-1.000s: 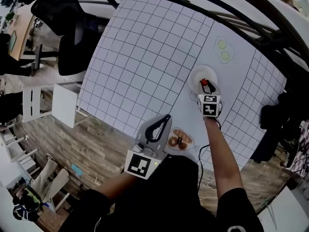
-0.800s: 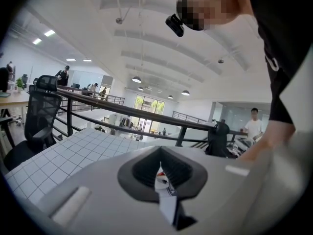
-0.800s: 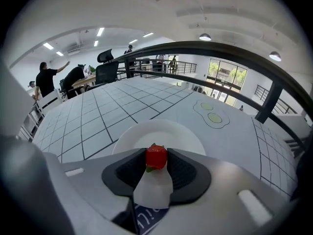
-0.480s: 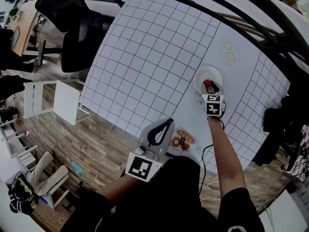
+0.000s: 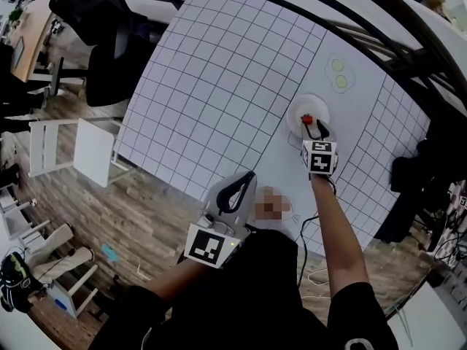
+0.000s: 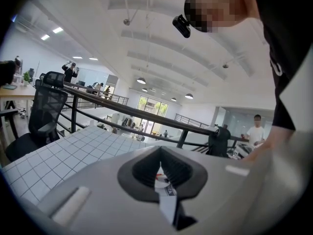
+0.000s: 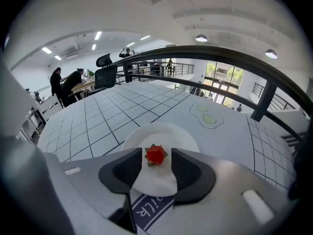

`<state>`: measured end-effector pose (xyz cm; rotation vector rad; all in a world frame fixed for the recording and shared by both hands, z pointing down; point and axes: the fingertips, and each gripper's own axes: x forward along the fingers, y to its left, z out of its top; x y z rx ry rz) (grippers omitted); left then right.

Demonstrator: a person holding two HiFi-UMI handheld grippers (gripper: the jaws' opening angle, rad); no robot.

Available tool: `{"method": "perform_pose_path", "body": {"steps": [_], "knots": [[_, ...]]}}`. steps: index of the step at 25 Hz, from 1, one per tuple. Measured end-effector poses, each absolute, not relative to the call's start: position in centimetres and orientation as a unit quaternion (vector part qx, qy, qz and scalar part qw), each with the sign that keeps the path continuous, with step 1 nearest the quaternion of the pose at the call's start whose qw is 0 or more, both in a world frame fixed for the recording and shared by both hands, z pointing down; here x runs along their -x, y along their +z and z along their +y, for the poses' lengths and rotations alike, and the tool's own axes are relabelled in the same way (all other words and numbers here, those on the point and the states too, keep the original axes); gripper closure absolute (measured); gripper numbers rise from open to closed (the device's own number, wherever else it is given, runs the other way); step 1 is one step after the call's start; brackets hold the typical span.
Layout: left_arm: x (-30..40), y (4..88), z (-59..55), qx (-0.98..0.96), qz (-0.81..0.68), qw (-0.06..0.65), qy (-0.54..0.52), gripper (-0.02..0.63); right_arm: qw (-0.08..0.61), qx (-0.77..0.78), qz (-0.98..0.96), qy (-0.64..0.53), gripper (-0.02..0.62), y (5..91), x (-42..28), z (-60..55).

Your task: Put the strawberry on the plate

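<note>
Table: a white top under a black-lined grid mat fills the middle of your head view. A plain white strip crosses the grid where the Plate lies.
Floor: wood planks run along the Table's left and near sides.
Office chair: black, standing off the Table's far-left edge.
White chair: stands on the Floor, left of the Table's near corner.
Left gripper: you hold it over the Table's near edge, well apart from the Plate. Its tip points toward the grid. In its own view the two dark pads meet at the tip, so the fingers are together with nothing clamped between them.
Right gripper: you hold it at the Plate's near rim, tilted steeply down, with its marker cube facing up at you. Its fingers have just been opening and now stand apart. The Strawberry is between them, but neither pad presses on it.
Plate: small, round and white. It lies flat on the plain strip, and its near part is seen between your right pads.
Egg print: two yellow-green spots inside a drawn outline, flat on the Table beyond the Plate.
Strawberry: red with a green leafy cap. It rests on the Plate toward the near rim, free of your grip.
</note>
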<state>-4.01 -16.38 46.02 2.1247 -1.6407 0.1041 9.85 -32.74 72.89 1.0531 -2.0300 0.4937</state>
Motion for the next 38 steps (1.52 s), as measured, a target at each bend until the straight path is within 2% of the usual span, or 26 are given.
{"method": "perform_pose_path", "body": {"steps": [5,11,18,30,38], "knots": [[3.9,44.0,-16.4,-0.784,-0.589,0.195,0.022,0.597,0.366,-0.426,-0.803,0.196,0.418,69.2,-10.6,-31.5],[3.5,42.9,-14.4,-0.801,-0.571,0.181,0.026,0.597,0.298,-0.449,-0.819,0.196,0.494,62.2,-10.4,-28.2],[3.3,41.3,-12.8,-0.827,-0.540,0.154,0.020,0.597,0.251,-0.474,-0.831,0.146,0.565,54.5,-9.9,-23.3],[2.2,37.8,-9.2,-0.863,-0.492,0.117,-0.005,0.597,0.143,-0.527,-0.828,0.129,0.595,42.8,-8.8,-13.5],[0.0,36.1,-6.2,-0.892,-0.440,0.101,-0.015,0.597,0.116,-0.555,-0.820,0.084,0.597,37.6,-8.3,-8.5]]}}
